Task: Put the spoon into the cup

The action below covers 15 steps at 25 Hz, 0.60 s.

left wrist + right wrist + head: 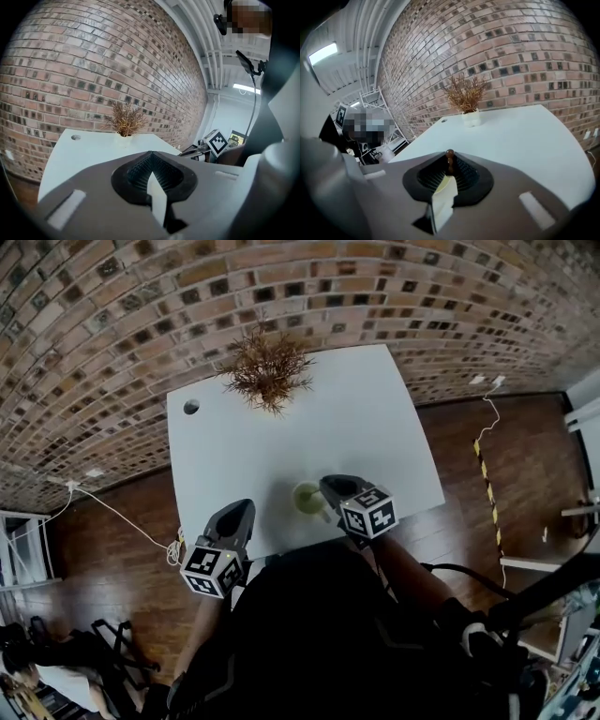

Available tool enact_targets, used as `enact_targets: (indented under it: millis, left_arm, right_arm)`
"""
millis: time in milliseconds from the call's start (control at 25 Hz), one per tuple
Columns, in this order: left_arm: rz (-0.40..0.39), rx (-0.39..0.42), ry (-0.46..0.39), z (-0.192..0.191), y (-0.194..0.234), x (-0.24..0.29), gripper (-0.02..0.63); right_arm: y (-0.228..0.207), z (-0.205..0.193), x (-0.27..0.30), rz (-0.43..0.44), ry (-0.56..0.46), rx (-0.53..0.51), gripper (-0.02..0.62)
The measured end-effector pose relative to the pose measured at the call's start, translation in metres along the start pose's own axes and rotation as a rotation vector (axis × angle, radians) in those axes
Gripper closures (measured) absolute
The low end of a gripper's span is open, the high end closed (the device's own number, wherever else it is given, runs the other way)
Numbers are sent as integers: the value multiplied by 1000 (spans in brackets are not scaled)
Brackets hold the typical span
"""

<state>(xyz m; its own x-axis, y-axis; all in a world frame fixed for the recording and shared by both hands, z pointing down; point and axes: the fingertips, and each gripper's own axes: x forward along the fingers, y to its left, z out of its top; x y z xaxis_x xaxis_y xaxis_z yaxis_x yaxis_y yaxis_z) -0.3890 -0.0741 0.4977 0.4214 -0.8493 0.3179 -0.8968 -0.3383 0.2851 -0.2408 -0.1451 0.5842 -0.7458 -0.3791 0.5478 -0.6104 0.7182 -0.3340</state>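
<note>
Plant stands at the table's far edge, well beyond cup.

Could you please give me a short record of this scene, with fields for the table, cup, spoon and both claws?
Table: white, by a brick wall
Plant: dried, at the far edge
Cup: green, near the front edge
Spoon: brown handle end shows between the right claw's jaws; bowl end hidden
Right claw: shut on spoon, beside the cup
Left claw: shut, empty
</note>
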Motion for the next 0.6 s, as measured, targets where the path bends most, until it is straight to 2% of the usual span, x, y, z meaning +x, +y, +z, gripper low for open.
enact_targets:
  millis: [160, 600]
  left_arm:
    - [37, -12, 34, -18, 6, -1, 612]
    - [81, -62, 48, -39, 0, -7, 612]
  right_arm:
    - [-4, -12, 6, -4, 25, 16, 557]
    - [-3, -23, 11, 7, 51, -15, 555]
